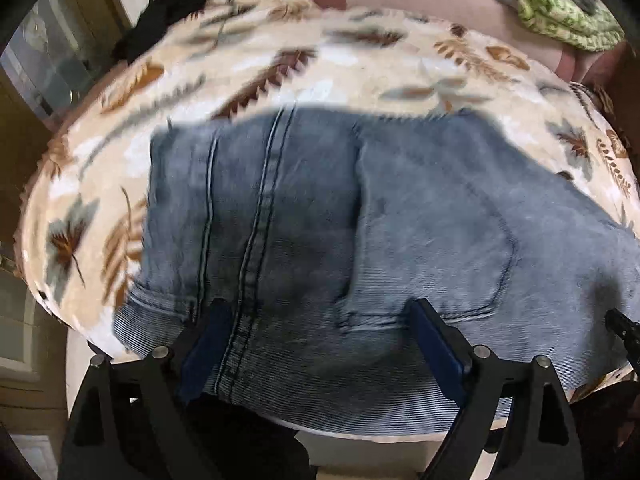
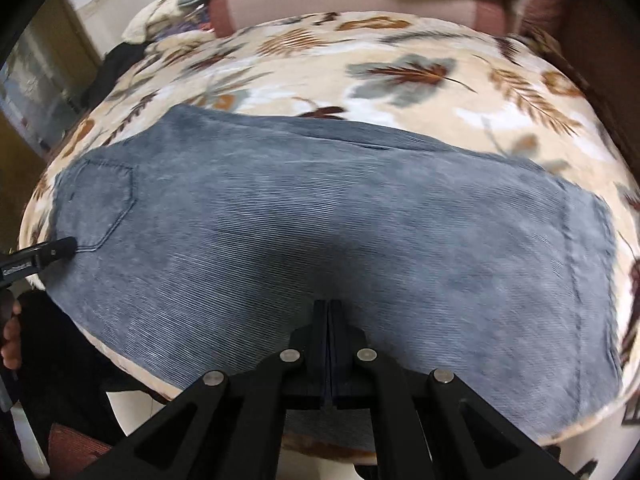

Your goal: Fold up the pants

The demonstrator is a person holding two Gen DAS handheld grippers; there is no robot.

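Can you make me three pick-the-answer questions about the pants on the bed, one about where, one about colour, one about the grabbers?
1. Where do the pants lie?
A. on a leaf-patterned blanket
B. in a basket
C. on a bare wooden floor

2. What colour are the pants?
A. red
B. faded blue-grey
C. yellow

3. How do the two grippers stand?
A. both wide open
B. both shut
C. left open, right shut

Answers:
1. A, the leaf-patterned blanket shows all round the pants.
2. B, the ribbed cloth looks blue-grey in both views.
3. C, the left gripper has its fingers spread apart over the cloth, while the right gripper has its fingers pressed together at the pants' near edge.
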